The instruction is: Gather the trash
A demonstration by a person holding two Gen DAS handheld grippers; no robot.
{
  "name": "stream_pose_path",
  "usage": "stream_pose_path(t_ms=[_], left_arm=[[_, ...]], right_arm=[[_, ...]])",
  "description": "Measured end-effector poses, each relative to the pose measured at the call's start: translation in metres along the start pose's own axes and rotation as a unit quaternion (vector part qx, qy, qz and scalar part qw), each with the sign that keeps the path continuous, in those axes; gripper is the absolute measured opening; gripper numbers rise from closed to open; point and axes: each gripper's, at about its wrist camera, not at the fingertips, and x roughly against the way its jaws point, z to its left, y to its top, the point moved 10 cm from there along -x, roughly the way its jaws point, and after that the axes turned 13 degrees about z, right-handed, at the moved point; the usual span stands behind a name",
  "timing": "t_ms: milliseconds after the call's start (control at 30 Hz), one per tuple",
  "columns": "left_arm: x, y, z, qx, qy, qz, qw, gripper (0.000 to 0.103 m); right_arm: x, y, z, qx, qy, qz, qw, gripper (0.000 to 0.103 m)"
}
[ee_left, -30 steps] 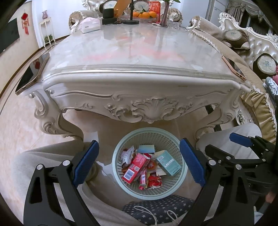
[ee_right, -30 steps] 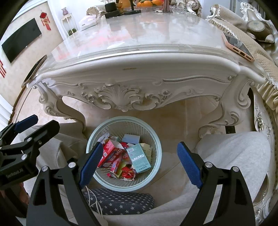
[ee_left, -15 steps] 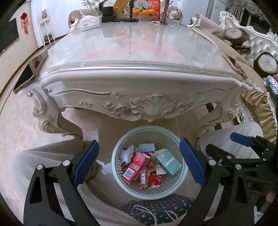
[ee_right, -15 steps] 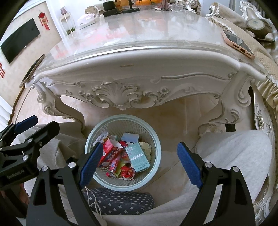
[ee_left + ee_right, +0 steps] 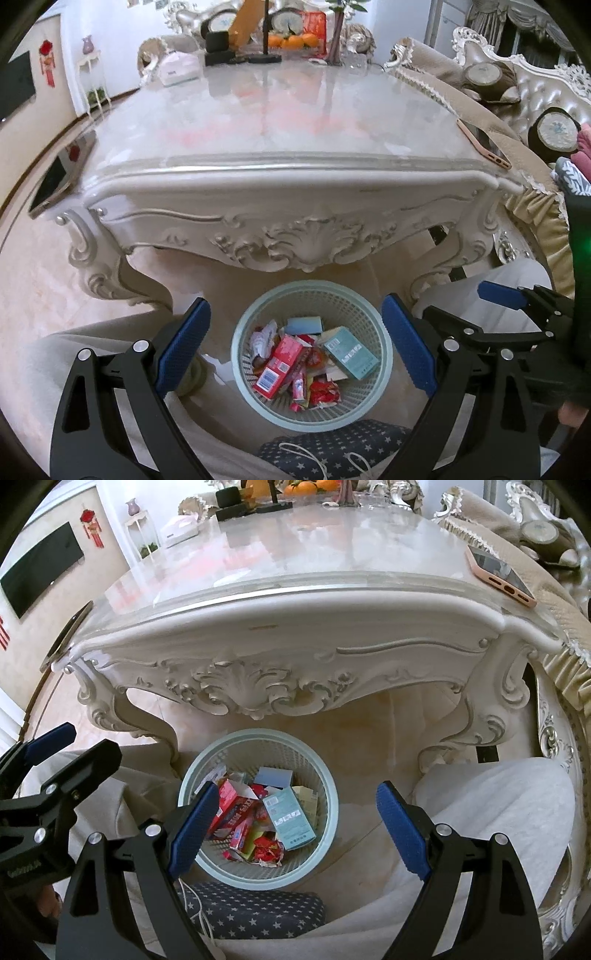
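A pale green mesh basket [image 5: 373, 402] stands on the floor just in front of the carved white table [image 5: 295, 184], between the seated person's knees. It holds the collected trash: a red box [image 5: 282, 363] with a barcode label, a teal box [image 5: 351, 352], a small blue box [image 5: 304, 325], and crumpled red and white wrappers [image 5: 321, 393] heaped between them. The red box lies tilted, its long axis running from the near left up toward the far right; the teal box slants the other way, from the far left to the near right. That makes three boxes that can be counted, while the wrappers are too tangled to number.

The left gripper [image 5: 295, 349] hangs above the basket with its two blue pads spread wide and nothing between them. The right gripper [image 5: 299, 827] does the same, released and empty. Two phones rest on the table, a pink one [image 5: 498, 574] at its right edge and another [image 5: 59, 175] at the left corner.
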Motion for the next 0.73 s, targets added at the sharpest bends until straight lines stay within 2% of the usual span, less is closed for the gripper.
stream_pose_path(t_ms=[67, 267, 467, 667, 733], left_arm=[[0.001, 0.001, 0.003, 0.003, 0.011, -0.001, 0.9999, 0.091], [-0.006, -0.002, 0.009, 0.013, -0.001, 0.016, 0.9998, 0.091], [-0.007, -0.003, 0.013, 0.015, 0.01, 0.016, 0.9997, 0.091], [-0.01, -0.004, 0.01, 0.021, -0.027, 0.027, 0.999, 0.091], [-0.012, -0.005, 0.012, 0.025, -0.026, 0.03, 0.9989, 0.091]], right_arm=[[0.001, 0.0, 0.001, 0.001, 0.0, -0.002, 1.0, 0.083], [0.0, 0.0, 0.003, 0.005, 0.002, -0.003, 1.0, 0.083], [-0.002, 0.0, 0.002, 0.001, 0.001, -0.002, 1.0, 0.083], [0.003, 0.0, 0.004, 0.005, 0.0, -0.009, 1.0, 0.083], [0.0, 0.0, 0.004, 0.005, 0.002, -0.005, 1.0, 0.083]])
